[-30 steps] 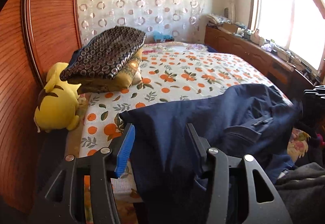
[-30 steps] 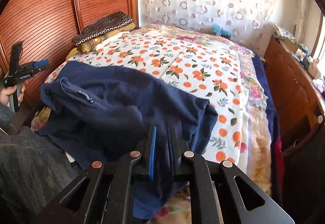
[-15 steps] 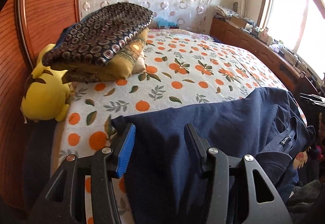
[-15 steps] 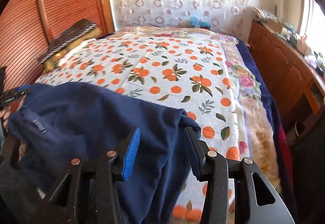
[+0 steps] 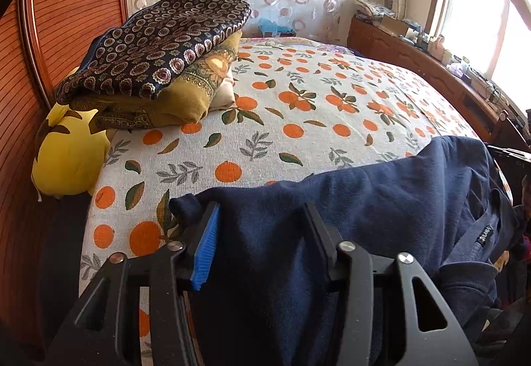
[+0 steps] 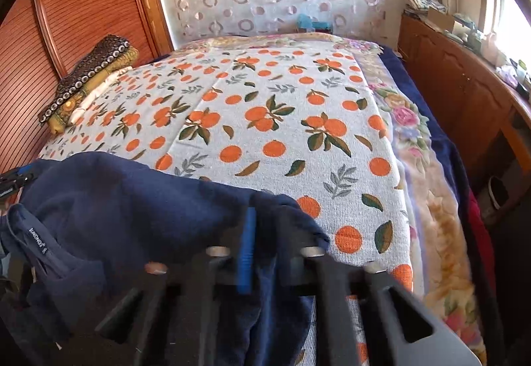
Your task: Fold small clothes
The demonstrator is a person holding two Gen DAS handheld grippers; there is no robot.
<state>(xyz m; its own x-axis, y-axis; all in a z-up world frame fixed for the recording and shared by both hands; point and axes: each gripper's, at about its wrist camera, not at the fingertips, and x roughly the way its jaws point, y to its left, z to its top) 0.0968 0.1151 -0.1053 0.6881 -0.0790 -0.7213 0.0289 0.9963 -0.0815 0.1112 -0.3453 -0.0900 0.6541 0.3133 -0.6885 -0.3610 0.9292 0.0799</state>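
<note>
Presently, the navy shirt (image 5: pixel 381 200) lies across the near edge of the bed (image 5: pixel 298 120), its long axis running sideways from one gripper to the other, neckline toward the person's side. The left gripper (image 5: pixel 262 226) has its jaws closing, with shirt cloth lying between them; the pads do not yet press on it, and a bunched corner sits just left of the blue pad (image 5: pixel 205 246). The right gripper (image 6: pixel 265 233) is clenched on the shirt's opposite edge, cloth draped over and past its jaws, though this view is motion-blurred and the fingertips are hard to make out. A neck label (image 6: pixel 37 238) shows white lettering, too small and tilted to read with certainty. The shirt's lower part is cut off by the frame and hidden behind both grippers. Well beyond the left jaws sit folded cloths (image 5: pixel 156 50) and a yellow plush (image 5: pixel 69 153), partly covered by them.
</note>
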